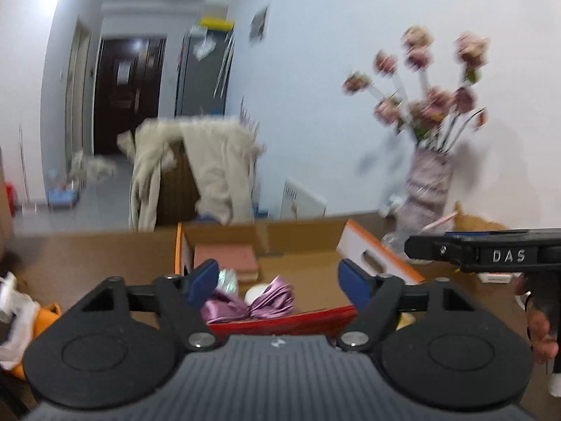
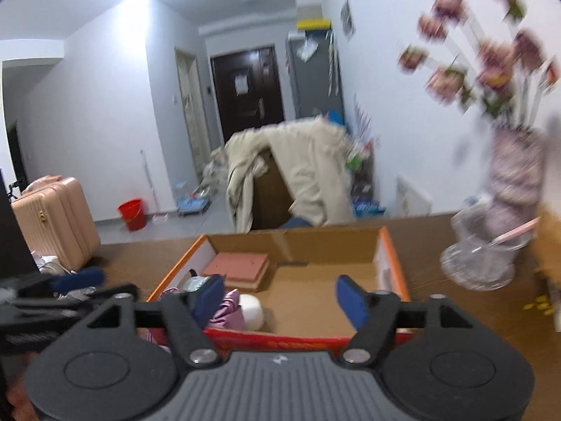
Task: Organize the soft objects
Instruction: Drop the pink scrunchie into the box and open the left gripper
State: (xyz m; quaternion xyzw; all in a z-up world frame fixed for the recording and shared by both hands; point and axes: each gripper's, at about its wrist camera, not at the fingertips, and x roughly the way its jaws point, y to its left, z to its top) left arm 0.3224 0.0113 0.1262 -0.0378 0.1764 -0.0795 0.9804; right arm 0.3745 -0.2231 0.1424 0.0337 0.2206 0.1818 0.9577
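Soft objects, lot in cardboard box [image 2: 298,245]: open-topped carton with orange-and-white side walls and a red near edge, standing on a brown table [image 1: 87,256].

Item 1: lilac satin bow [image 1: 252,303], pleated, lying at the near left of the box floor, just behind the red edge. In the right wrist view it shows only partly, behind the left blue pad.

Item 2: white rounded object [image 2: 250,310], touching the bow on its right side; kind cannot be told.

Item 3: pink sponge-like block [image 2: 240,266], flat, resting on a tan slab at the far left corner of the box.

Item 4: shiny crinkled item [image 1: 228,277] between block and bow; blurred.

Remaining box floor, centre and right: bare cardboard.

Left gripper [image 1: 277,280]: blue-padded fingers spread wide, nothing between them, poised over the near edge of the box. Right gripper [image 2: 280,298]: fingers likewise spread wide and holding nothing, at the same near edge. Its black body, marked "DAS", shows at the right of the left wrist view.

Surroundings: patterned vase [image 1: 427,186] with pink flowers on the table right of the box; clear plastic cup [image 2: 480,263] lying beside it; beige coat [image 2: 298,168] draped over a dark chair beyond the table; pink suitcase [image 2: 52,221] and red bucket [image 2: 132,213] on the floor at left.
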